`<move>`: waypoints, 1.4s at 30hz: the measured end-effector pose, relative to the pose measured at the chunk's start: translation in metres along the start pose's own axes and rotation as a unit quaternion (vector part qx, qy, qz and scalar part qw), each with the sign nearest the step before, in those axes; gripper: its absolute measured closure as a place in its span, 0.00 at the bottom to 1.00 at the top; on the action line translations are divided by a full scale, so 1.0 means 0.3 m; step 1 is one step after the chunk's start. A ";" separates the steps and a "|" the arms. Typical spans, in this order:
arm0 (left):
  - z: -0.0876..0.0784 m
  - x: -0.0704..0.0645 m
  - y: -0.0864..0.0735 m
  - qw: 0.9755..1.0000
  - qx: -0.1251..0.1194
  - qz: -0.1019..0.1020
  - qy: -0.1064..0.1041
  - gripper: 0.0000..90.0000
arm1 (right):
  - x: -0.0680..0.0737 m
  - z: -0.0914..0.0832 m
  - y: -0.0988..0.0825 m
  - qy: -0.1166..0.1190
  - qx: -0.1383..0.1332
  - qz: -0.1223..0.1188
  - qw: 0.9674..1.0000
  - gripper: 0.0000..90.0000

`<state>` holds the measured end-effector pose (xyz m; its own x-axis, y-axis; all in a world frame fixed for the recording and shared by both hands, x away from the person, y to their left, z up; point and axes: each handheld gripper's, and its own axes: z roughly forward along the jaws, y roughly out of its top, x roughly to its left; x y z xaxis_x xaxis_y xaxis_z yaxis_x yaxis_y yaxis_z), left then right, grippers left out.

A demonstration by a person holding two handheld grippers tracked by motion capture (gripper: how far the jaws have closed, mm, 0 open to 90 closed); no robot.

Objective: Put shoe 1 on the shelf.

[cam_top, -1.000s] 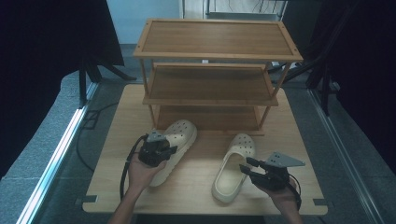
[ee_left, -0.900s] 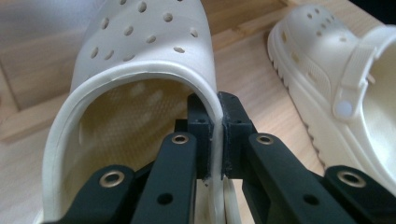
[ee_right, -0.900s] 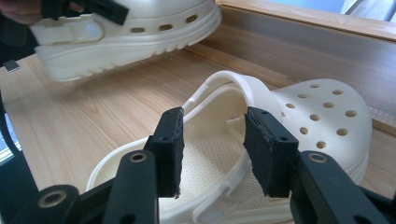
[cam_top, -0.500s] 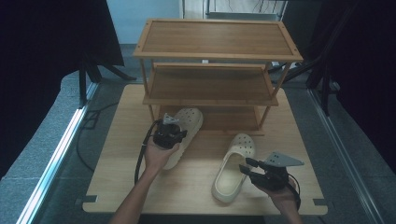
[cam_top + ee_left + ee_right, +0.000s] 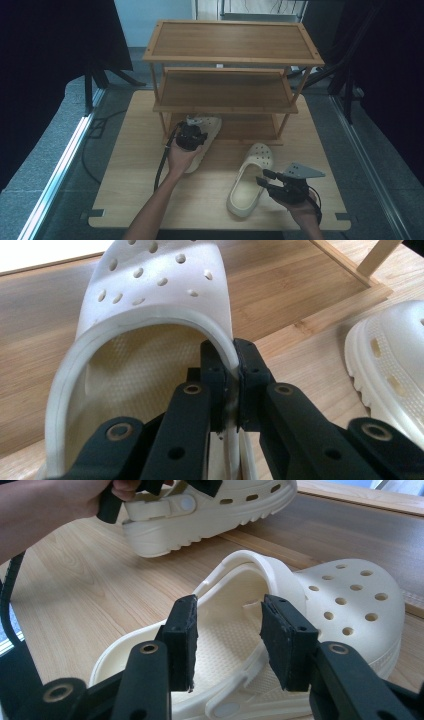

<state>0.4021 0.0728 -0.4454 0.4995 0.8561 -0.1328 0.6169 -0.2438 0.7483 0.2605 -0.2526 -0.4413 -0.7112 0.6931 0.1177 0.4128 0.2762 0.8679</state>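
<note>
**Cream clogs, one pinched and one on the tabletop**

Cream foam is what your left gripper (image 5: 234,385) has between its jaws: they are closed tight on the side rim of one perforated clog (image 5: 150,315), beside its opening. In the high view that clog (image 5: 205,135) sits under your left hand (image 5: 181,156) with its toe at the front edge of the bamboo shoe rack's (image 5: 232,55) lowest shelf. In the right gripper view its heel end is raised off the wood.

The second clog (image 5: 250,179) lies on the pale wooden tabletop (image 5: 130,165) in front of the rack, toe pointing towards it, well apart from the first. Your right gripper (image 5: 227,640) hangs just behind its heel with the jaws held wide apart, the pads on either side of the upright heel strap (image 5: 250,562) as seen along them, gripping nothing. Your right hand (image 5: 302,210) is near the tabletop's front edge
</note>
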 end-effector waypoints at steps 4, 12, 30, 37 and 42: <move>0.022 -0.005 0.014 1.000 0.006 0.000 0.000 0.94 | -0.004 -0.001 -0.001 0.001 0.000 0.001 1.000 0.65; 0.052 -0.014 0.030 1.000 0.004 -0.003 0.014 0.93 | -0.004 -0.001 -0.003 0.001 0.001 0.002 1.000 0.65; 0.037 -0.068 0.042 1.000 -0.009 0.019 0.002 0.53 | -0.002 0.004 -0.007 0.000 0.004 0.000 1.000 0.65; -0.032 -0.081 0.035 0.999 -0.004 0.027 -0.031 0.43 | -0.002 0.004 -0.008 -0.001 0.005 0.000 1.000 0.65; -0.098 -0.075 0.005 0.998 -0.014 0.039 -0.045 0.41 | -0.002 0.008 -0.011 -0.001 0.007 0.001 1.000 0.65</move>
<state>0.3739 0.0665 -0.4220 0.5981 0.7907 -0.1308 0.5576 -0.2934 0.7765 0.2611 -0.2523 -0.4453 -0.7088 0.6955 0.1179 0.4219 0.2840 0.8610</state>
